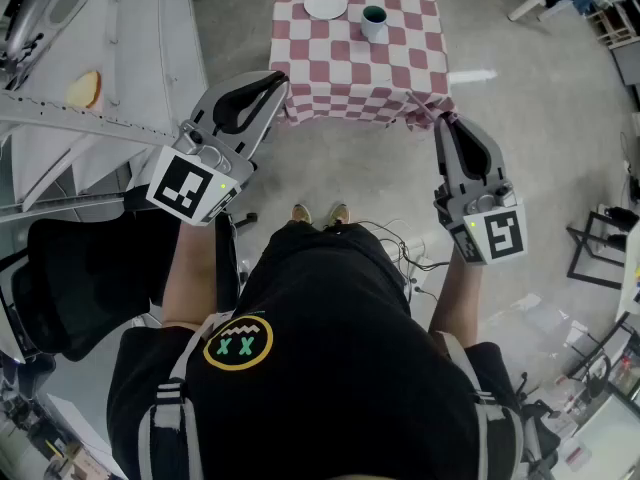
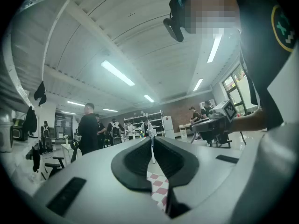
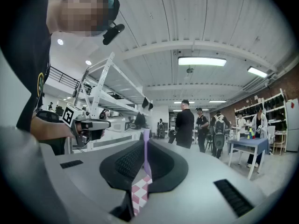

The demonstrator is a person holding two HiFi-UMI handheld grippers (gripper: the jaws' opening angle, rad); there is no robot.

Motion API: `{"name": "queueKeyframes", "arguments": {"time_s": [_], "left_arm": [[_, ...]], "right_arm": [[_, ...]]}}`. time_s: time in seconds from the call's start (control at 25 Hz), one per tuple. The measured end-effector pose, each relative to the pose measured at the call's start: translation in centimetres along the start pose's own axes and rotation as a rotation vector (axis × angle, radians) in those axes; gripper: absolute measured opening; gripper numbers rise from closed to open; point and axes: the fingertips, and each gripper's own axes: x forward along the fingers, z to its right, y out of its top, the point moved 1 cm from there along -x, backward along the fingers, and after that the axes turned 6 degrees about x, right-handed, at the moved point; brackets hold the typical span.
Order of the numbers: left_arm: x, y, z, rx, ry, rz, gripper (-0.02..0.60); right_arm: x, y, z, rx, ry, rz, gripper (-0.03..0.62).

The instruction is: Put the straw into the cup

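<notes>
A grey cup [image 1: 374,21] with a dark teal inside stands on the red-and-white checked table [image 1: 340,73] ahead of me, beside a white plate [image 1: 326,4]. My right gripper [image 1: 447,120] hangs level off the table's near right corner, shut on a thin purple straw [image 3: 146,154] that stands up between its jaws. In the head view the straw [image 1: 424,108] sticks out past the jaw tips toward the table edge. Off the near left corner, my left gripper [image 1: 279,82] is held level, jaws together and nothing in them [image 2: 152,143].
A grey metal workbench [image 1: 120,118] runs along the left, with a black office chair [image 1: 80,278] below it. Cables [image 1: 415,258] lie on the floor near my feet. Several people stand in the room behind, and a small table [image 3: 247,146] shows in the right gripper view.
</notes>
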Motion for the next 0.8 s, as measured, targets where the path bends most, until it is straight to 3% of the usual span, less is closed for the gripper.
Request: {"name": "queueKeyframes", "arguments": {"time_s": [0.8], "left_arm": [[0.70, -0.10, 0.16, -0.001, -0.009, 0.001, 0.031]], "right_arm": [[0.16, 0.12, 0.22, 0.004, 0.005, 0.007, 0.041]]}}
